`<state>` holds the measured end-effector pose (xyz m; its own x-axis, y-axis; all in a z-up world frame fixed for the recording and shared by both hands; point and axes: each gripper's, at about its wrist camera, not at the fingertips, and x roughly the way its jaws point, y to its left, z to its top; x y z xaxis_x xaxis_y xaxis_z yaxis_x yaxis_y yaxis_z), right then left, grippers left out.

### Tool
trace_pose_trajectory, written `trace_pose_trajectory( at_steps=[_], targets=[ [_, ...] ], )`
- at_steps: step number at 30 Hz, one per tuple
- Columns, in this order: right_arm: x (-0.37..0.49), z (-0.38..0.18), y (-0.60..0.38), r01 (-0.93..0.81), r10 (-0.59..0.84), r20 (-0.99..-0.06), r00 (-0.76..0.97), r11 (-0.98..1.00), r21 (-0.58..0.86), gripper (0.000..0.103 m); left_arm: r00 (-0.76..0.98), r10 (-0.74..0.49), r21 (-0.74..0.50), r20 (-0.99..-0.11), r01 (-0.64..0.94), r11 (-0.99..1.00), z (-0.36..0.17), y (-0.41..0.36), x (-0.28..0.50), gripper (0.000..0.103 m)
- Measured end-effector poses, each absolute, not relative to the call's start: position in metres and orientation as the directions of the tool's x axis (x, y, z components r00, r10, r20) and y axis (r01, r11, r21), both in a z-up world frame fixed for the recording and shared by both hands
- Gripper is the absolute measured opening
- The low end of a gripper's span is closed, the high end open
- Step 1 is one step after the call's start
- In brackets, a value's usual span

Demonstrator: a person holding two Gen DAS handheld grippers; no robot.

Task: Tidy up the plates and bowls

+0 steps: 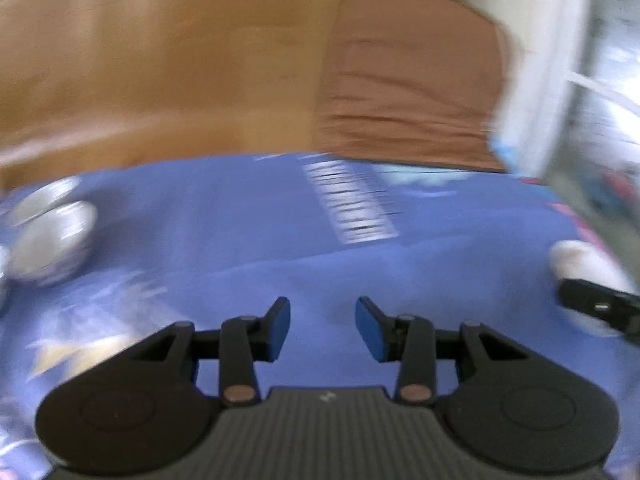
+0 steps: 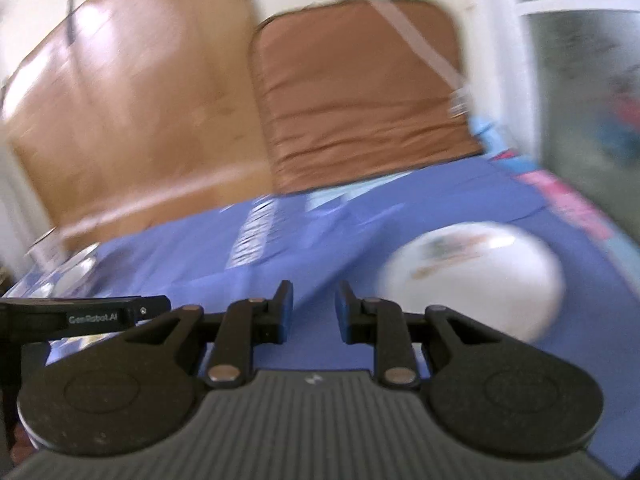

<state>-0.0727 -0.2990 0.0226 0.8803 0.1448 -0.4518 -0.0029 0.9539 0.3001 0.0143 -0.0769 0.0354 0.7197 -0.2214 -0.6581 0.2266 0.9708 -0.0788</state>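
Both views are motion-blurred. In the left wrist view my left gripper (image 1: 323,320) hangs open over the blue cloth (image 1: 240,248), nothing between its blue pads. Shiny metal bowls (image 1: 52,236) lie at the far left, and a white plate's edge (image 1: 580,264) shows at the far right. In the right wrist view my right gripper (image 2: 314,306) is open by a narrow gap and holds nothing. A white plate (image 2: 472,276) with a printed pattern lies on the cloth just to its right, apart from the fingers. Shiny dishes (image 2: 68,276) blur at the left.
A wooden board (image 1: 140,60) and a brown cushion (image 1: 408,92) stand behind the cloth-covered surface. A glassy panel (image 2: 592,80) rises on the right. The other gripper's black finger (image 1: 600,308) pokes in at the right edge, and a black gripper body (image 2: 80,316) at the left.
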Motion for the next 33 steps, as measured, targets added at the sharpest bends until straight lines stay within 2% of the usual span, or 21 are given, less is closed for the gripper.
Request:
trace_pose_trajectory(
  at_steps=[8, 15, 20, 27, 33],
  targets=[
    [-0.038, 0.022, -0.219, -0.184, 0.336, -0.497, 0.800, 0.926, 0.331, 0.027, 0.750, 0.017, -0.016, -0.661, -0.037, 0.999, 0.021, 0.028, 0.008, 0.037],
    [-0.020, 0.018, -0.162, -0.277, 0.420, -0.544, 0.727, 0.903, 0.328, 0.027, 0.767, 0.086, -0.020, -0.636, -0.128, 0.992, 0.019, 0.073, -0.005, 0.038],
    [-0.012, 0.019, -0.129, -0.307, 0.443, -0.566, 0.695, 0.895, 0.324, 0.027, 0.788, 0.082, -0.035, -0.610, -0.130, 0.991, 0.016, 0.087, -0.010, 0.038],
    [0.025, 0.029, -0.091, -0.343, 0.482, -0.596, 0.642, 0.876, 0.339, 0.027, 0.825, 0.054, -0.172, -0.563, -0.181, 0.968, 0.015, 0.115, -0.014, 0.038],
    [0.081, 0.046, -0.052, -0.326, 0.479, -0.602, 0.639, 0.878, 0.351, 0.027, 0.834, 0.019, -0.218, -0.551, -0.165, 0.962, 0.015, 0.121, -0.015, 0.038]
  ],
)
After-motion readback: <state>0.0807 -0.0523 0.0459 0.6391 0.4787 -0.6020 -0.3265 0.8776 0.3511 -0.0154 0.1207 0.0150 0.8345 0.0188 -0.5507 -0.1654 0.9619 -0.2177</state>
